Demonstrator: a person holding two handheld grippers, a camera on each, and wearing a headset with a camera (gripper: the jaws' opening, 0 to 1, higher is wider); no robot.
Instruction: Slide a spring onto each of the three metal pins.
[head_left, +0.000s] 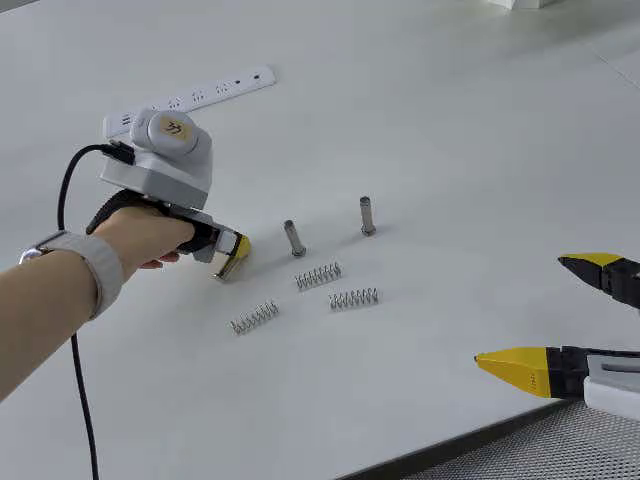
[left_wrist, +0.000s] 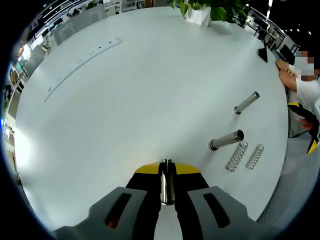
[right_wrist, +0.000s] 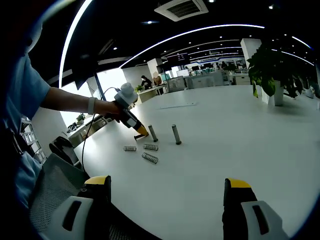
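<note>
A round yellow sticker (head_left: 176, 128) sits on top of the left hand-held gripper (head_left: 232, 260); the dark mark on it is too small to read. The person's left hand (head_left: 150, 238) wraps the handle from behind. The forearm reaches in from the left edge of the head view, with a pale wristband (head_left: 92, 265) at the wrist and a black cable (head_left: 72, 340) hanging from the tool. This hand-held gripper tilts forward and down, its yellow-tipped jaws low over the white surface (head_left: 420, 120). In the left gripper view the jaws are closed on a metal pin (left_wrist: 166, 182), which lies lengthwise between the pads. Two other pins (head_left: 294, 238) stand upright on the surface just right of the jaw tips, apart from each other. Three springs (head_left: 318, 276) lie loose on their sides nearer the person than the upright pins, each separate from the others. The right hand-held gripper (right_wrist: 169, 182) hovers at the near right edge of the surface, well apart from the parts, its jaws spread wide with nothing between them. A white power strip (head_left: 200, 95) lies beyond the left hand
</note>
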